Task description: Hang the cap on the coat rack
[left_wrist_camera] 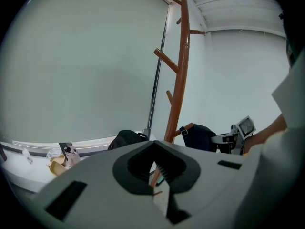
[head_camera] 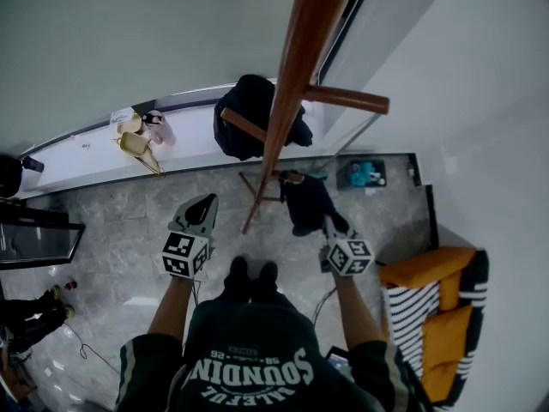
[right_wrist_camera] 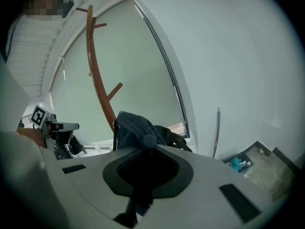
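Observation:
The brown wooden coat rack (head_camera: 287,67) rises in front of me, with pegs branching off its pole (left_wrist_camera: 180,80). It curves up at the left of the right gripper view (right_wrist_camera: 97,89). My right gripper (head_camera: 331,227) is shut on the dark blue cap (head_camera: 304,200), which hangs low beside the pole's foot. The cap (right_wrist_camera: 133,128) fills the space above the jaws, its top button showing. From the left gripper view, the cap (left_wrist_camera: 198,136) is just right of the pole. My left gripper (head_camera: 204,206) is shut with nothing in it, left of the pole.
A black bag (head_camera: 244,114) lies on the white window sill (head_camera: 94,157) behind the rack, with small tan and pink items (head_camera: 137,136) further left. An orange and striped armchair (head_camera: 446,316) stands at the right. A tray of teal things (head_camera: 364,174) sits by the wall.

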`<action>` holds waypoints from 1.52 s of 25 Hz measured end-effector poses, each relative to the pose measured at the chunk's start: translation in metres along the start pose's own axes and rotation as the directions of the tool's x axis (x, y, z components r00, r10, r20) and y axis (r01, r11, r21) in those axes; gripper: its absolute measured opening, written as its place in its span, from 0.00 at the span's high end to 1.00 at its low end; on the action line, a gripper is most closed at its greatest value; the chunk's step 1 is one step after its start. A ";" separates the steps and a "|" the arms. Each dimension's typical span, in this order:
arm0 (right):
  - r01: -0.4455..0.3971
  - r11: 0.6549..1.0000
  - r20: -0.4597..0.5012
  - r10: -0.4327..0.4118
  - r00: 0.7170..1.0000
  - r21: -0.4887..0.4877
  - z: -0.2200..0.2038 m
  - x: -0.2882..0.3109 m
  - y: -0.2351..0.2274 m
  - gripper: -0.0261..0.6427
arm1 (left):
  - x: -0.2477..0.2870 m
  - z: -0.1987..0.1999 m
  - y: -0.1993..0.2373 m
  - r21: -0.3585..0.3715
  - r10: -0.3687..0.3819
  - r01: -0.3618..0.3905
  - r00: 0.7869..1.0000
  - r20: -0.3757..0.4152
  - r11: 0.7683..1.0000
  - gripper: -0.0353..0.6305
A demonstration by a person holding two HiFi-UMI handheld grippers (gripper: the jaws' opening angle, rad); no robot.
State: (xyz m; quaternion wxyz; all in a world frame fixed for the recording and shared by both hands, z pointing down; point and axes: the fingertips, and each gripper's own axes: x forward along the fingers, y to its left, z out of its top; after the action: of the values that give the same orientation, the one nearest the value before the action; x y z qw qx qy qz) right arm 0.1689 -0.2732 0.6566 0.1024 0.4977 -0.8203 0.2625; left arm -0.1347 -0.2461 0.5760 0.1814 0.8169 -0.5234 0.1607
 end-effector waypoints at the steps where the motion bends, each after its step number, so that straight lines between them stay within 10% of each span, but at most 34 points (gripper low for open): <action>1: 0.000 1.000 -0.007 0.000 1.000 0.000 -0.002 0.002 0.001 0.94 | 0.001 0.000 -0.001 0.001 -0.003 0.003 1.000 0.000 1.000 0.95; 21: -0.058 0.998 -0.158 0.061 0.985 0.026 -0.057 0.048 0.021 0.94 | -0.028 -0.012 0.025 -0.029 0.082 -0.082 0.997 -0.011 0.996 0.95; 38: 0.088 0.995 -0.207 -0.095 0.974 -0.043 -0.065 0.039 0.014 0.83 | -0.040 -0.014 0.024 -0.022 0.057 -0.056 0.998 0.010 0.998 0.95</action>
State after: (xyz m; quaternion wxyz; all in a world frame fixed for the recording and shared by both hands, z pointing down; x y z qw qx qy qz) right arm 0.1321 -0.2635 0.7235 0.2082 0.5029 -0.7855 0.2943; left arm -0.1741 -0.2166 0.5736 0.1826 0.8007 -0.5489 0.1558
